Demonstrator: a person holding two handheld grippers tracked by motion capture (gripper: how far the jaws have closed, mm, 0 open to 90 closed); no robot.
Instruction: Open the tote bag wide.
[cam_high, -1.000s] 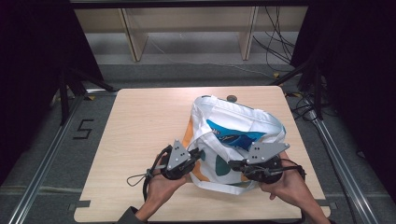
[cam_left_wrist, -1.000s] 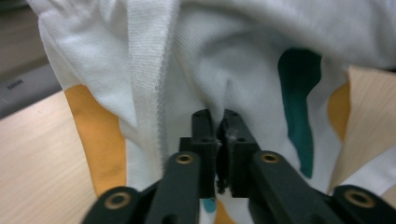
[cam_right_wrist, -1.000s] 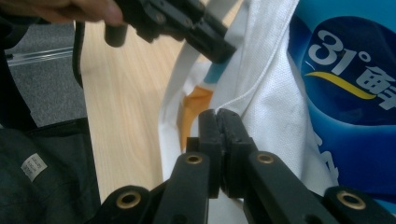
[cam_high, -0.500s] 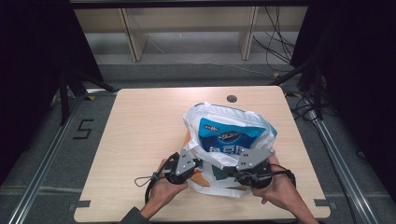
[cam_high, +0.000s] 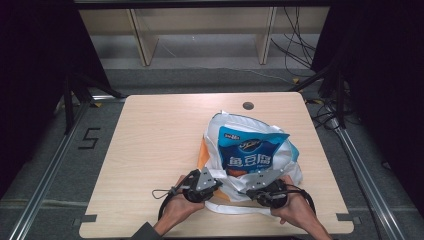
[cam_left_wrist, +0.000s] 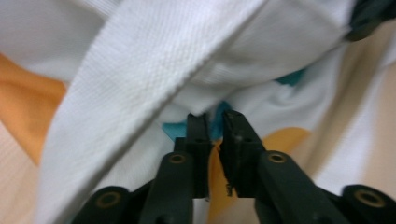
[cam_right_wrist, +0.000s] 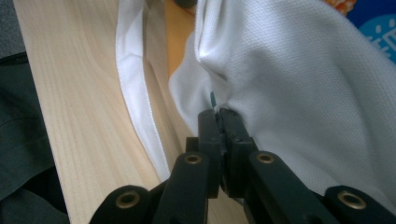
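One white tote bag (cam_high: 235, 182) stood on the table (cam_high: 150, 150), one blue snack packet (cam_high: 247, 150) inside. Left gripper (cam_left_wrist: 215, 122): jaws just eased slightly apart, nothing clamped. Right gripper (cam_right_wrist: 219, 116): jaws pinched on bag fabric.

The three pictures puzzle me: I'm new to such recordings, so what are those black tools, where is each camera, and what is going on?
A person sits at a wooden table and holds a hand tool with two black jaws in each hand. The high view looks down from above. There the left gripper and the right gripper meet the near edge of a white cloth bag. A blue snack packet stands in the bag. The other two pictures come from cameras on the tools, looking along the jaws. The right gripper's jaws pinch the bag's fabric. The left gripper's jaws have just been opening; a narrow gap shows between them, at the fabric.
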